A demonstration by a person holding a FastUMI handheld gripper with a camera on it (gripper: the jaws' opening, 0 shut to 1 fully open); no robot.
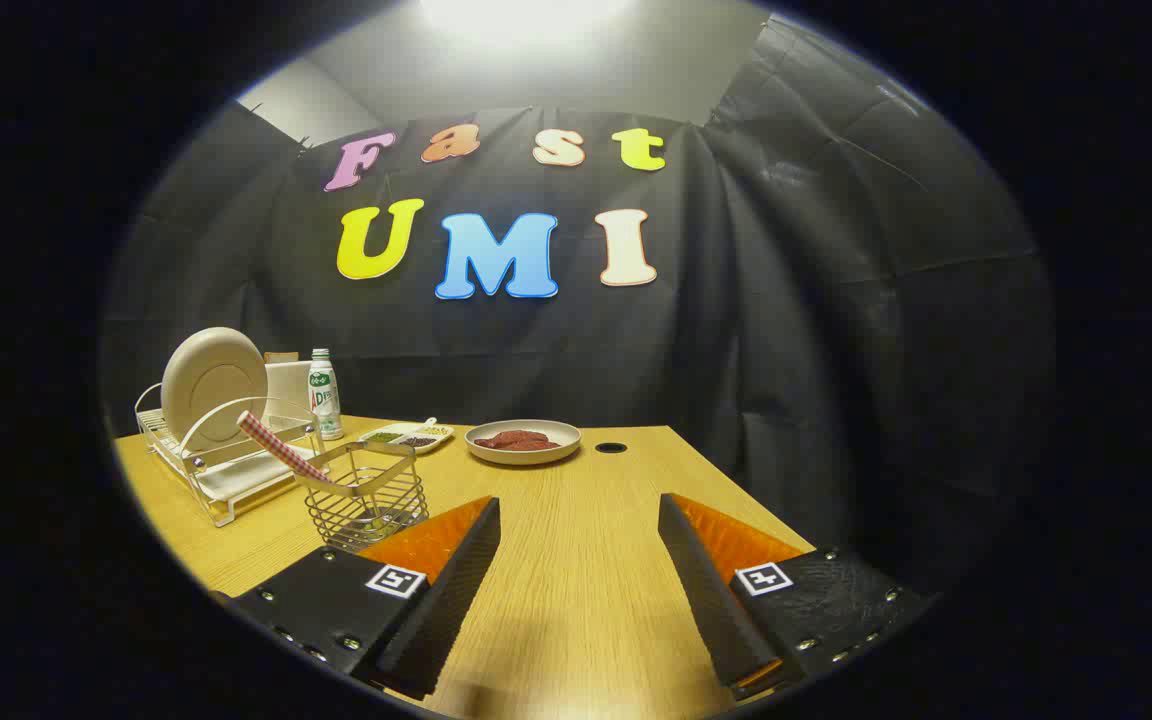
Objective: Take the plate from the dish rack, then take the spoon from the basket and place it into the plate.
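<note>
1. Gripper view: the plate stands on edge in the dish rack, well beyond the fingers and off to their left, its rim free along the top.
2. It looks like a stiff, smooth, glazed piece, so I judge it fairly light but slippery and breakable. The upper rim is the place to pinch, with one finger on each face, and it should lift straight up out of the wires.
3. The spoon, with a red checked handle, leans out of the wire basket, which sits just ahead of the left finger. The handle is thin and rigid; I would take it mid-handle.
4. The gripper hovers above the wooden surface with its fingers spread wide, holding nothing and touching nothing.
5. Farther beyond the fingers lie a bottle, a small divided tray and a shallow dish with something red in it.
</note>
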